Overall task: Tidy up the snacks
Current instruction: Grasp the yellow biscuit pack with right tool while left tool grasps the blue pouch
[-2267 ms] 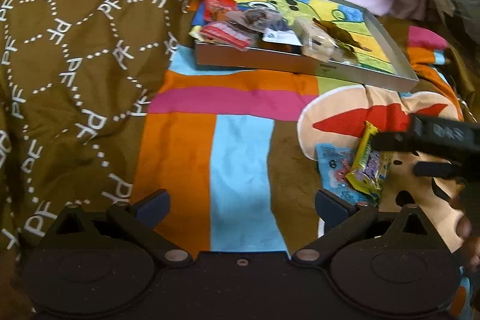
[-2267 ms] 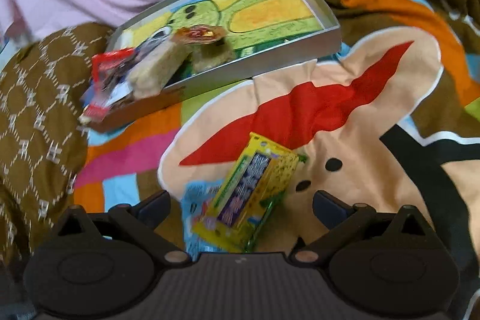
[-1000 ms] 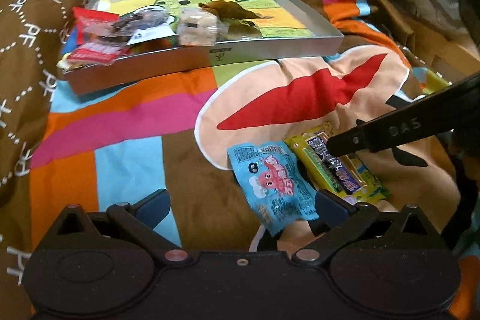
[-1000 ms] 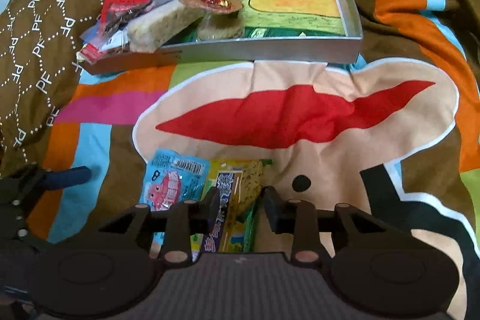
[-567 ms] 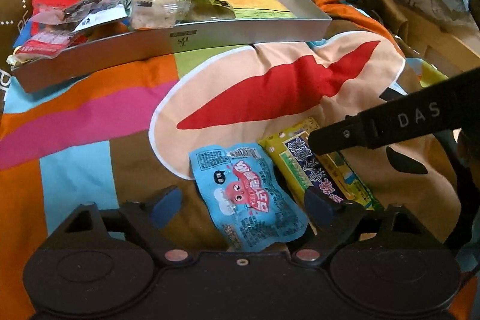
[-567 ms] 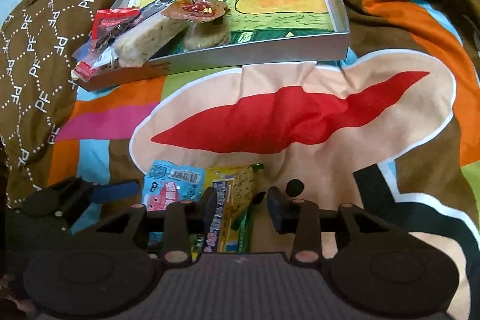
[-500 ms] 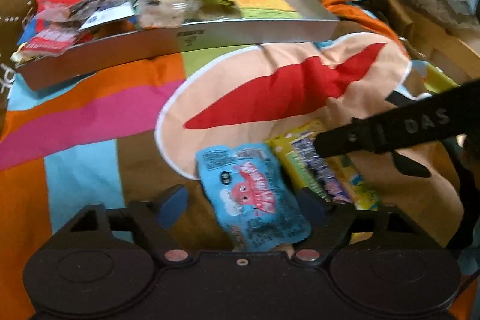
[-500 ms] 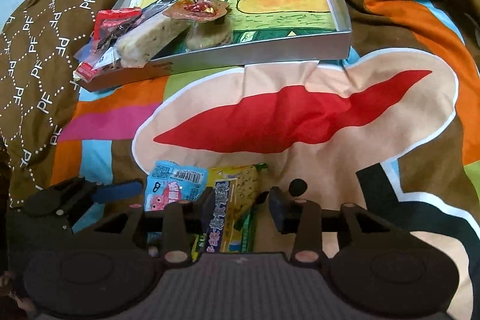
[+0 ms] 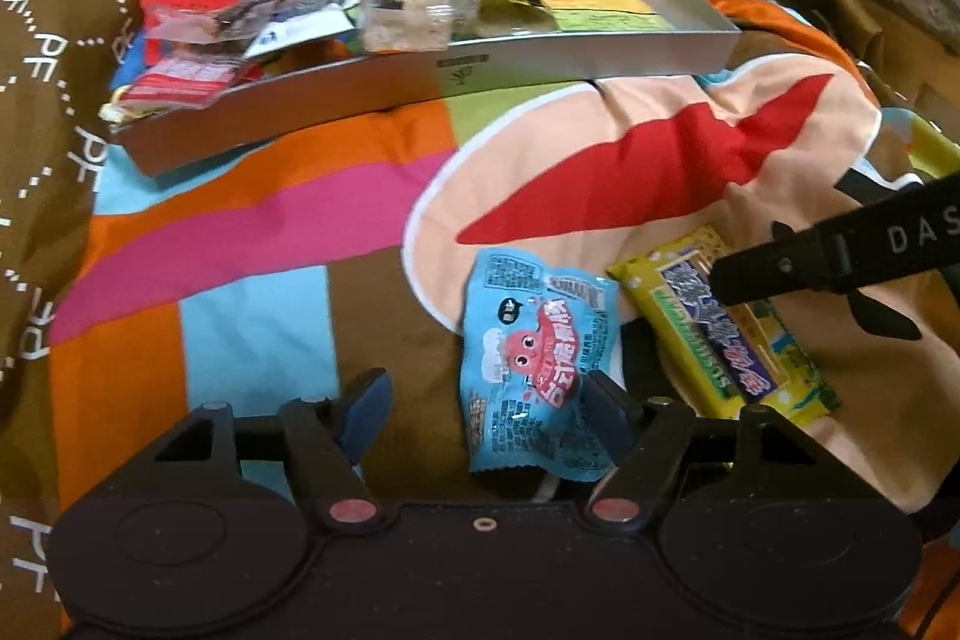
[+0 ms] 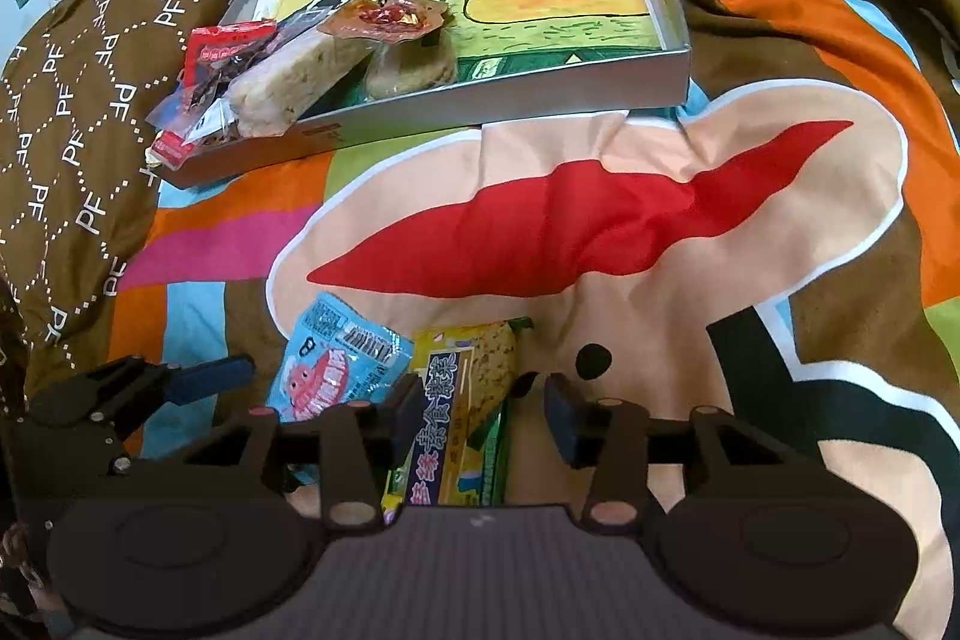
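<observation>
We had both grippers low over the bedspread (image 10: 600,232). Our left gripper (image 9: 480,394), jaws parted, straddled the blue packet (image 9: 534,364); our right gripper (image 10: 486,412), jaws just widening, bracketed the yellow bar (image 10: 462,400) ungripped, likely to carry them to the tray (image 10: 540,97).

Bed w/ cartoon blanket, snacks on top.
Blanket (image 10: 600,232): bright stripes + big red-mouthed face print. On it: shallow grey box tray (image 10: 540,91) at far side, blue snack packet (image 9: 537,358) & yellow snack bar (image 9: 714,334) side by side, touching, nearer the cameras. Brown patterned cover (image 9: 54,58) to the left.
</observation>
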A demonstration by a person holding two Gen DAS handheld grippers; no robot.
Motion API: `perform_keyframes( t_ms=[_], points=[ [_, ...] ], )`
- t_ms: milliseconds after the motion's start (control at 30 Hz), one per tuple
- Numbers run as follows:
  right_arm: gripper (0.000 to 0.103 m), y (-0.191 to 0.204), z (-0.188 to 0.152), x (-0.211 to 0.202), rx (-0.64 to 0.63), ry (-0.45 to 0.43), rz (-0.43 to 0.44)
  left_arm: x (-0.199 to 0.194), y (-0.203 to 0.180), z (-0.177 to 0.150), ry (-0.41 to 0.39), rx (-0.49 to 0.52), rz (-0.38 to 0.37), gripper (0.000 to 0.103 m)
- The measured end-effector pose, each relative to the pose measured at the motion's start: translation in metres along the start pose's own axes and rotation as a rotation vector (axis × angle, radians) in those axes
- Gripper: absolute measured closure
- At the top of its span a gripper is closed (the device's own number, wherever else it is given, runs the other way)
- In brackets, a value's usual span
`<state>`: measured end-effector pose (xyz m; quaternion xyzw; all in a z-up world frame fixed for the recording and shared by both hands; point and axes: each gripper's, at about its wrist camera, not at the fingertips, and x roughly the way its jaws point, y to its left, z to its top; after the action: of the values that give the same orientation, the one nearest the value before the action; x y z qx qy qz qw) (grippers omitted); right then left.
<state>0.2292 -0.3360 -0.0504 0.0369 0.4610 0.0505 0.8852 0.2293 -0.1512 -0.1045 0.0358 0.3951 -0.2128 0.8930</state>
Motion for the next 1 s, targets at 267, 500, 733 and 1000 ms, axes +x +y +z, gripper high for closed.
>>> perform_keyframes(
  t_ms=[267, 500, 733, 1000],
  points=[
    [0.05, -0.001, 0.001, 0.003, 0.014, 0.008, 0.009, 0.004, -0.014, -0.002, -0.031, 0.099, -0.069, 0.018],
    [0.047, 0.001, 0.001, 0.006, 0.009, 0.017, 0.008, 0.011, -0.013, -0.001, -0.007, 0.121, -0.042, 0.029],
    [0.043, 0.008, -0.005, 0.01, -0.005, 0.037, 0.006, 0.007, 0.002, 0.0, 0.007, 0.07, -0.007, 0.043],
    [0.03, 0.036, -0.021, 0.015, -0.116, 0.04, -0.056, -0.006, 0.019, -0.007, 0.027, 0.043, 0.057, 0.043]
  ],
)
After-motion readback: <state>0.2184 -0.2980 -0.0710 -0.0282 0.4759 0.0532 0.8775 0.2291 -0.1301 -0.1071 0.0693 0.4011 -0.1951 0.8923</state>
